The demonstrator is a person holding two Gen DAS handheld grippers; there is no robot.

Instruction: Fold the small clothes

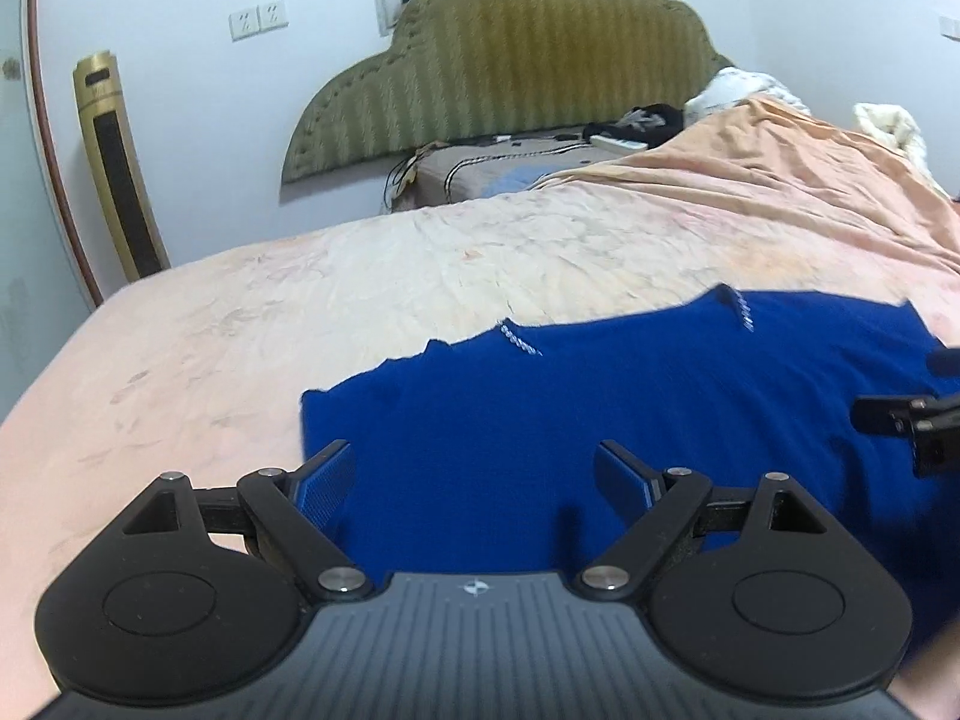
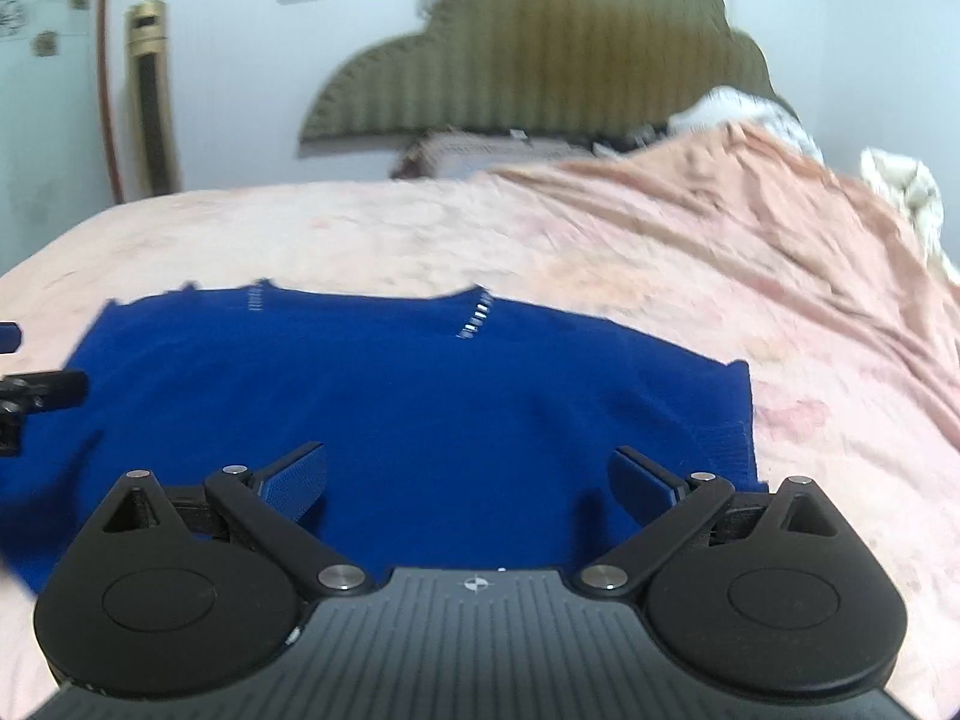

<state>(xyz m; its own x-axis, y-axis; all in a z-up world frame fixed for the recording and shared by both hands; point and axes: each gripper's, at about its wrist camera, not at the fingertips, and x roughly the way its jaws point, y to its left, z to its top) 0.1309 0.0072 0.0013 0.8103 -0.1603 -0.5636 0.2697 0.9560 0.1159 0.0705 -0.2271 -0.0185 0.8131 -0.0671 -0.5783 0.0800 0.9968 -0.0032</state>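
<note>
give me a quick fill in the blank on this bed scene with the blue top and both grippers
1. The blue garment lies spread on a ____ bedsheet.
2. The left gripper has its jaws ____.
3. The right gripper holds ____ between its jaws.
4. The padded headboard is ____ in colour.

Missing words: pink; open; nothing; green

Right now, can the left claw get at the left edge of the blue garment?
Probably yes. The left claw is open above the blue garment, whose left edge lies bare on the pink bedsheet with nothing across it.
</note>
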